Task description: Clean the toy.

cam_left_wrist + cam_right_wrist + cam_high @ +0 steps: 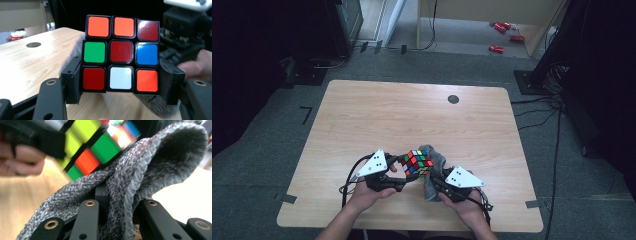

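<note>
Wooden table (362, 110) pale, rounded corners, far half bare | one glossy puzzle cube (417, 162) held off near-edge middle, left gripper (398, 170) clamped on its lower row | one grey knit cloth (434, 165) touching cube's right side, pinched in right gripper (437, 181) | one dark hole (453, 99) far right.

We hold our left gripper (398, 167) at seven o'clock, jaws clamped and pointing toward three. Our right gripper (438, 176) sits at five o'clock, jaws pinched together, pointing toward ten.
</note>
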`<state>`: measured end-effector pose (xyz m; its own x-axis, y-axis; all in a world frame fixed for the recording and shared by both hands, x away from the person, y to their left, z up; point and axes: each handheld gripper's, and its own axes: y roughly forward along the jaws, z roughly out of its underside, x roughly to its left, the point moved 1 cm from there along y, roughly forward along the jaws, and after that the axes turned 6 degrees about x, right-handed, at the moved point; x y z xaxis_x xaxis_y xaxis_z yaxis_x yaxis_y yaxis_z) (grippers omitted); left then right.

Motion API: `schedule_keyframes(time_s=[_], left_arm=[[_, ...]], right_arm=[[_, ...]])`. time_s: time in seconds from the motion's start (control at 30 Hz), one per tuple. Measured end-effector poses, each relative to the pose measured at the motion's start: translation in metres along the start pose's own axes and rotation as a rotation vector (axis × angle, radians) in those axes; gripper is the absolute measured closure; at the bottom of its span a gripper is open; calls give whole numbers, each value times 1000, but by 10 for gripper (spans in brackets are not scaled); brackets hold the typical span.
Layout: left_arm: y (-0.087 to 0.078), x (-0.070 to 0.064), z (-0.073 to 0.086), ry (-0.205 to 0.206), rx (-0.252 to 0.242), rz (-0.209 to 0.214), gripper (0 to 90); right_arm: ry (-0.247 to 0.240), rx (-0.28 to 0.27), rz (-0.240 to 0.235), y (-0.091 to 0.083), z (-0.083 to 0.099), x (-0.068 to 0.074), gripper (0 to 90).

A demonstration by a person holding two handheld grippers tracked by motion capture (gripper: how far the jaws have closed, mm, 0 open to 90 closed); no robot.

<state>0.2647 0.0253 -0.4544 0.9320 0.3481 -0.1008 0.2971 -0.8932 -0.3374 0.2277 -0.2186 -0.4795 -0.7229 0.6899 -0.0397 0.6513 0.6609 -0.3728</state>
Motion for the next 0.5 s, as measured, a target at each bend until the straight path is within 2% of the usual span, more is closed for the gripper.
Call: schedule_keyframes(time_s=[0.1,0.23,0.3,0.37,0.43,0.5], left_arm=[[0,0,-1,-9,-7,4,347],[-2,4,0,-38,-12,1,347],[-2,4,0,-48,-19,4,348],[-2,4,0,-45,-19,11,348],[-1,3,0,-37,-13,9,348],[-1,3,0,-44,-19,8,348]], right_arm=[[-24,0,-16,2,2,4,768],[-87,49,-46,8,4,17,761],[-109,53,-29,7,2,18,756],[-102,41,-9,2,-1,14,756],[-78,3,18,-3,-3,8,758],[-59,-14,27,-6,-4,5,759]])
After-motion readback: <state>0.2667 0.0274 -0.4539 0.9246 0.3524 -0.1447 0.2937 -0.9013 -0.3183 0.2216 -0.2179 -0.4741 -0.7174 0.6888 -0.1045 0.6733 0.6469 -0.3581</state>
